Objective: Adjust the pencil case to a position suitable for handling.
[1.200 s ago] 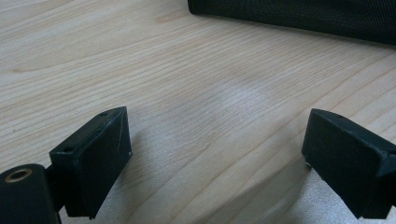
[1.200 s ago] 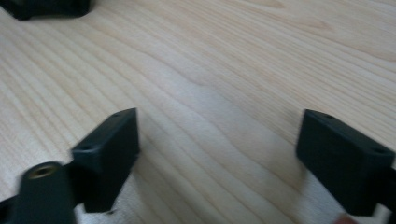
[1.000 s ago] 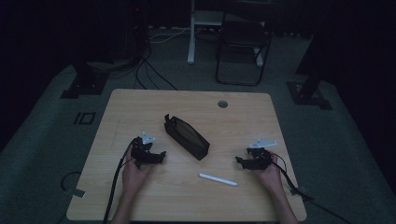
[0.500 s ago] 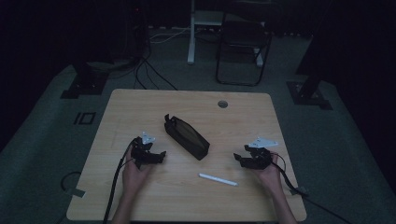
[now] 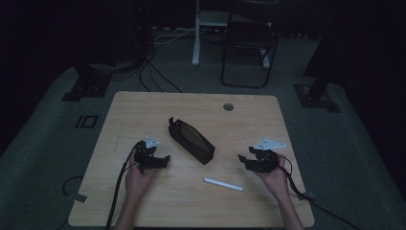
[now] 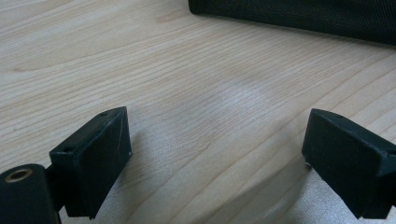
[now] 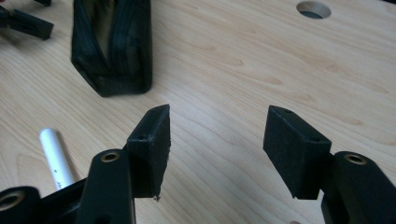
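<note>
Right gripper (image 7: 215, 149): jaws apart, just been closing, nothing held between them.
White pen (image 7: 56, 156): seen at nine o'clock of its fingers, untouched.
Left gripper (image 6: 219, 158): spread wide, nothing gripped.

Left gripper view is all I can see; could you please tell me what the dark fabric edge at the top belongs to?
Observer: It is a long black fabric pouch, lying slantwise in the middle of the light wooden table.
Operator: Thank you; is anything lying near it?
Observer: A slim white pen-like stick lies apart from it, on the person's side.
Operator: And the right gripper?
Observer: The right gripper has its jaws apart; they have just been closing, with nothing between them.
</note>
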